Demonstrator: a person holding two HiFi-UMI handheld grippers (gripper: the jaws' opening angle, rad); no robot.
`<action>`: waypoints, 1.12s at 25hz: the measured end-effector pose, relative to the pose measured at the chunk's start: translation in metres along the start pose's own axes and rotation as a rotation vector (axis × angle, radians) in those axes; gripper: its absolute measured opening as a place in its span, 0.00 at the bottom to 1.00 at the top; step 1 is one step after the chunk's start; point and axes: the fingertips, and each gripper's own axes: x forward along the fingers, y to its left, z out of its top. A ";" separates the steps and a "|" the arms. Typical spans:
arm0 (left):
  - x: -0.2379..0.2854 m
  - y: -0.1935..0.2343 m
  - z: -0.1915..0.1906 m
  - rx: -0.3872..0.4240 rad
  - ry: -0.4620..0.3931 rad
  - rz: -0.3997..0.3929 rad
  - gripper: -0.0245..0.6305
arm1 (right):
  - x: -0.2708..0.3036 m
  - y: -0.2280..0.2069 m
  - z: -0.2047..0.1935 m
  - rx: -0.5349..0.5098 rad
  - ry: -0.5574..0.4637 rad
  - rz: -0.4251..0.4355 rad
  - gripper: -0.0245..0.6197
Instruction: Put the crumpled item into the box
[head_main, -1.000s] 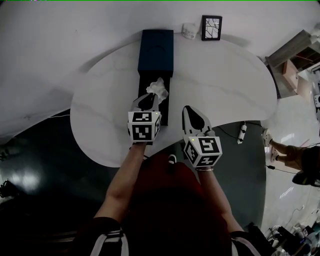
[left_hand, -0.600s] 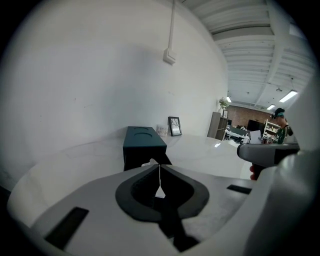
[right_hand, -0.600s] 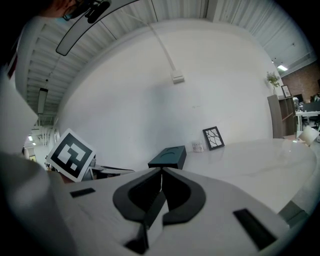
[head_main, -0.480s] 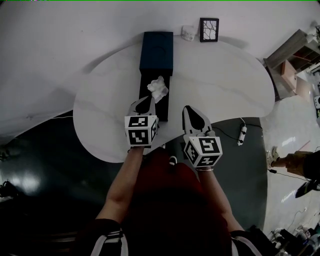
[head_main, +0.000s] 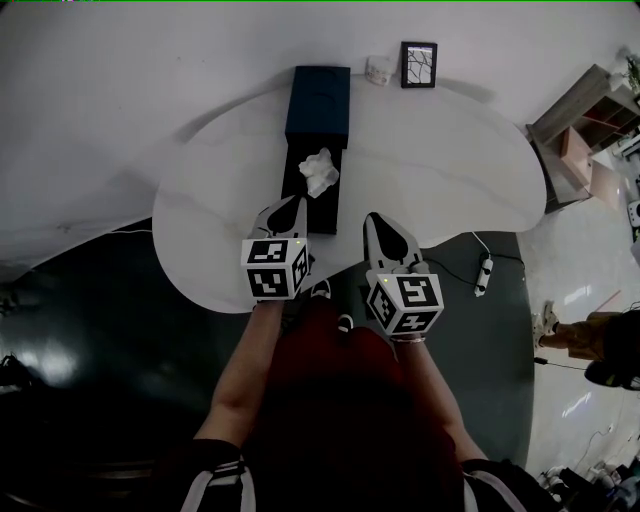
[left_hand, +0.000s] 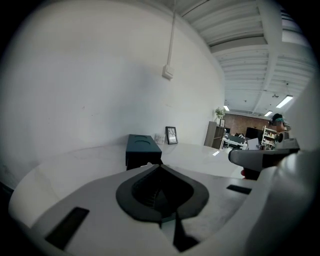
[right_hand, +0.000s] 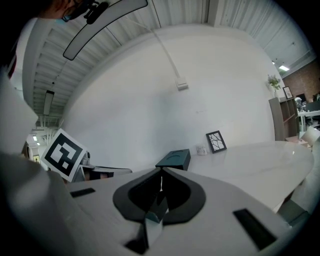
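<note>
- Head view: the white table (head_main: 450, 170) fills the top half, its rounded near edge curving in towards the person.
- On it, at the far side, stands the dark blue box (head_main: 318, 95), set lengthwise, with a black tray (head_main: 294, 186) running out of its near end.
- Left gripper (head_main: 296, 203) hovers at the near end of that tray; in the left gripper view its jaws are pressed tip to tip, with nothing between them.
- Right gripper (head_main: 374, 220) hangs over the table's near edge, just right of the tray and well apart from the left one; the right gripper view shows its jaws closed together too, gripping nothing.
- The crumpled white paper (head_main: 319, 172) lies on the black tray, just in front of the blue part, clear of both grippers.
- A framed picture (head_main: 419, 64) stands at the table's far edge, right of the box.
- A small white cup (head_main: 378, 69) sits just beside the frame.
</note>
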 end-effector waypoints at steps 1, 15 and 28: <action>-0.004 -0.002 0.000 0.001 -0.005 -0.005 0.07 | -0.002 0.002 0.001 0.001 -0.004 0.004 0.06; -0.057 -0.016 -0.005 0.032 -0.065 -0.014 0.07 | -0.030 0.014 0.003 -0.001 -0.025 0.016 0.06; -0.087 -0.023 -0.011 0.025 -0.104 -0.018 0.07 | -0.052 0.030 0.003 -0.040 -0.050 0.030 0.06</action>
